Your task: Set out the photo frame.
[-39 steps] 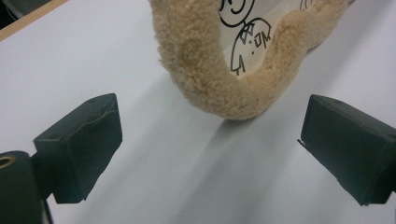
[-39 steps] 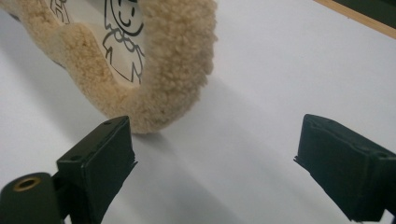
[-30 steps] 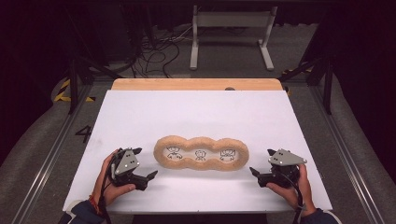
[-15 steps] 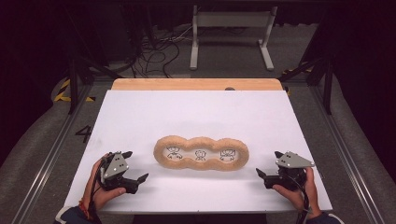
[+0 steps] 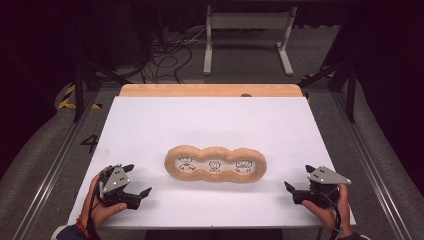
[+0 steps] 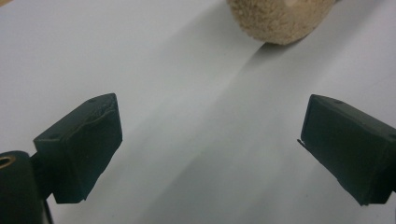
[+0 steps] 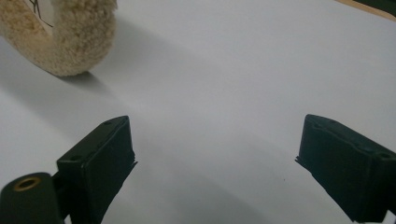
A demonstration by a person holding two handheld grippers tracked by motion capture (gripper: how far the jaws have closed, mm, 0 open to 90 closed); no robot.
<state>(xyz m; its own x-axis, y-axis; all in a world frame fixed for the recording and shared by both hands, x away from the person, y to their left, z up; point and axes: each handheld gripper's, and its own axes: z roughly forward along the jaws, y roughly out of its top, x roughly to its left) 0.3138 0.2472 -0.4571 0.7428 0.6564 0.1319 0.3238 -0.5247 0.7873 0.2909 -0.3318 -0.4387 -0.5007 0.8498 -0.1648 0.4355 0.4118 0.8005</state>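
The fuzzy tan frame lies flat just below the centre of the high view, on the white table top. It is 1 long piece with 3 round openings in a row, and each opening shows a small black line drawing on white. I cannot make out what the drawings are. Nothing touches the frame.

My left gripper sits in the lower left of the high view, well apart from the frame's left end, with the person's hand wrapped around its body. Its 2 jaws stand wide apart with nothing between them. In the left gripper view the jaws rise from the bottom corners over bare white surface, and the frame's rounded end shows at the top edge, right of centre, casting a soft shadow toward the lower left.

My right gripper sits in the lower right of the high view, also well apart from the frame, held by the other hand, a grey 3-cornered plate on top. Its jaws are likewise spread wide and hold nothing. In the right gripper view the frame's end curves in at the upper left corner, with part of 1 drawing just visible inside the loop.

A strip of bare wood runs along the table's far edge. Beyond it, in the upper part of the high view, a grey metal stand and loose cables lie on the dark floor.
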